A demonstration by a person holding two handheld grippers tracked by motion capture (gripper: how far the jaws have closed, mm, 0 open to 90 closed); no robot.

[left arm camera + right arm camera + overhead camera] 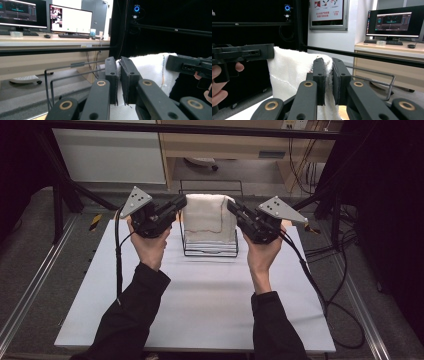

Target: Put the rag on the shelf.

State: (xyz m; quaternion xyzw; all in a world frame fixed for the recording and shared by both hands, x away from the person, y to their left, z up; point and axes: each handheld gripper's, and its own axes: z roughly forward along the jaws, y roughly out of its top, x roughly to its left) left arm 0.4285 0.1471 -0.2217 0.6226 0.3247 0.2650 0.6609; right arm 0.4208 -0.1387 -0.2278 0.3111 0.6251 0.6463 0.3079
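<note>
White towel (209, 217) draped upright over wire rack (210, 251), both grippers' jaws pinching its top corners.

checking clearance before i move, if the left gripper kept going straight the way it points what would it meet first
Probably the right gripper. The left gripper is already shut on the white towel draped over the wire rack, and it points across the towel's top edge toward the other one. Depth between them is hard to judge.
</note>
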